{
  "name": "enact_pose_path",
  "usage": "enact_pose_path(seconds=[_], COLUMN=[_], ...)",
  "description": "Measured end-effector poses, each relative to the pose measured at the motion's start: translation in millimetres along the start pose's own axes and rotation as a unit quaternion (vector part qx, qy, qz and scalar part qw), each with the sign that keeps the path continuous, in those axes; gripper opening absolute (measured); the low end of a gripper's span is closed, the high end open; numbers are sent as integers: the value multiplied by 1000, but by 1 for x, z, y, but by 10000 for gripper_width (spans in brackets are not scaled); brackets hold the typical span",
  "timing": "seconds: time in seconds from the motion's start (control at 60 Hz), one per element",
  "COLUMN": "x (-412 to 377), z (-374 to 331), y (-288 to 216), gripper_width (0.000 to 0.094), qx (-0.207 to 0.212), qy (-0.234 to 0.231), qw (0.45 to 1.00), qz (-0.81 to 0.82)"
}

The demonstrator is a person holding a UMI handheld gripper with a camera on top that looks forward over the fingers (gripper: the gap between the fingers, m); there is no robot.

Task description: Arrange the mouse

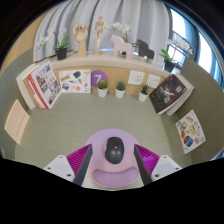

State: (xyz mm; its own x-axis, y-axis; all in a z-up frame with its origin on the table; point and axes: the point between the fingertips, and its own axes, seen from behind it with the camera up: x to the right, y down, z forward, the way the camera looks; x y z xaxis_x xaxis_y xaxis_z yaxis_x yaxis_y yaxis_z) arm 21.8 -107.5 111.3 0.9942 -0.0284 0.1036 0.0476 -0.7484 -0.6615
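Observation:
A black mouse with a small red light on top lies on a lilac mouse pad that has a raised wrist rest at its near side. The pad lies on the green desk. My gripper is open, and the mouse stands between the fingers with a gap at each side. The left finger and right finger show their magenta pads and reach over the lilac pad's sides.
Beyond the pad: small potted plants, a purple box and cards along a low shelf with figurines. Open magazines stand at the left and right. A card and a booklet lie on the desk.

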Motion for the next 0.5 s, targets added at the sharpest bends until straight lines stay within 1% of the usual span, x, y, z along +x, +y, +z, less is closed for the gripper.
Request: enact_pose_path(seconds=[0.083, 0.217, 0.333, 0.5], x=[-8, -27, -50, -85], z=[-39, -89, -119, -155], y=[-15, -26, -23, -13], gripper_width=[829, 831, 831, 829], qx=[29, 60, 76, 92], qy=[4, 9, 11, -4], qw=[1000, 998, 997, 995], qz=[6, 9, 12, 23])
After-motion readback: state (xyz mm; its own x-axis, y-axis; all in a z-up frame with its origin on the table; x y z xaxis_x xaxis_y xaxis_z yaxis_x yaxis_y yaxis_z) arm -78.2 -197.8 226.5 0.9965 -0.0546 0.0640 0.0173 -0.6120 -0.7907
